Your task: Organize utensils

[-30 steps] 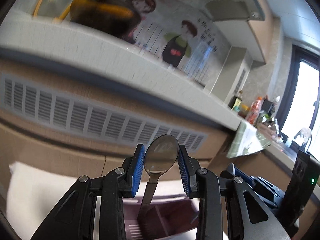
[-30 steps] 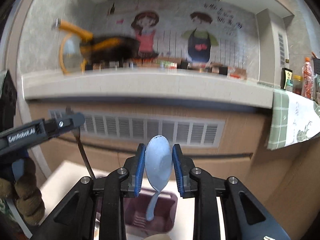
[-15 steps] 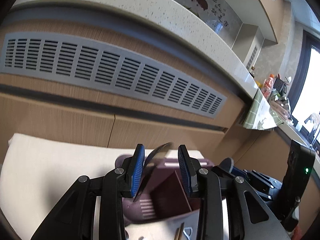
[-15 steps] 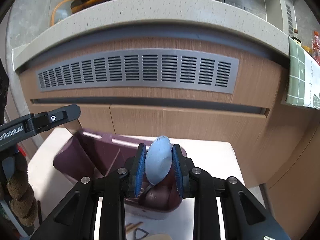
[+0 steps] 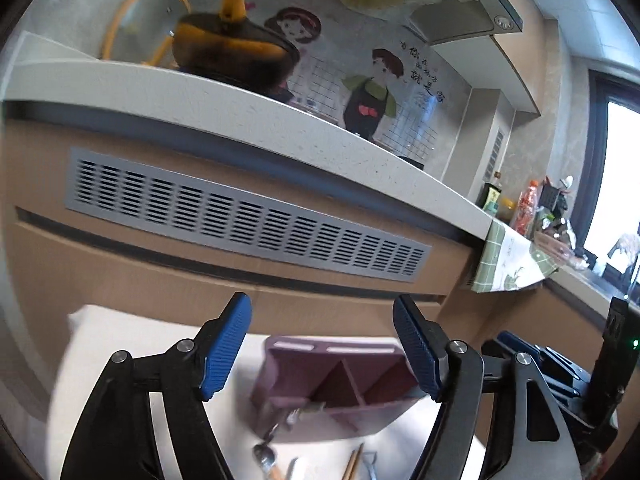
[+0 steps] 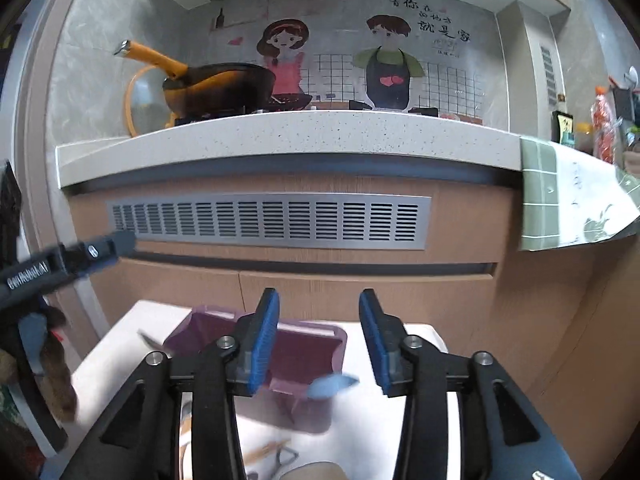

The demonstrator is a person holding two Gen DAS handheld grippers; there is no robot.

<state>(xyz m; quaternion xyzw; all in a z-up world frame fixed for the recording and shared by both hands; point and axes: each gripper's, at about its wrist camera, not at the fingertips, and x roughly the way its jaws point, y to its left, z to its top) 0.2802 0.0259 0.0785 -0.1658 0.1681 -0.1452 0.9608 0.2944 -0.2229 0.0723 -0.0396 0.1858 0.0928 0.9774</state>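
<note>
Both claws gape wide and empty: left claw [image 5: 322,346], right claw [image 6: 319,342]. Maroon plastic divided utensil caddy [image 5: 340,376] sits at twelve o'clock; loose wooden-handled utensils [image 5: 272,460] lie at six, nearer the left.

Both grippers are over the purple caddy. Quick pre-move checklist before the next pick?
1. Left gripper open and holding nothing: ok.
2. Right gripper open and holding nothing: ok.
3. Blue spoon settled inside the purple caddy: cannot tell; it is blurred at the caddy's front edge.
4. Metal spoon settled in the caddy: cannot tell; only a blurred piece shows at the caddy's left rim.
5. Caddy upright with dividers showing: ok.
6. Next utensils in view: ok; a small spoon and chopsticks lie on the white table in front of the caddy.
</note>
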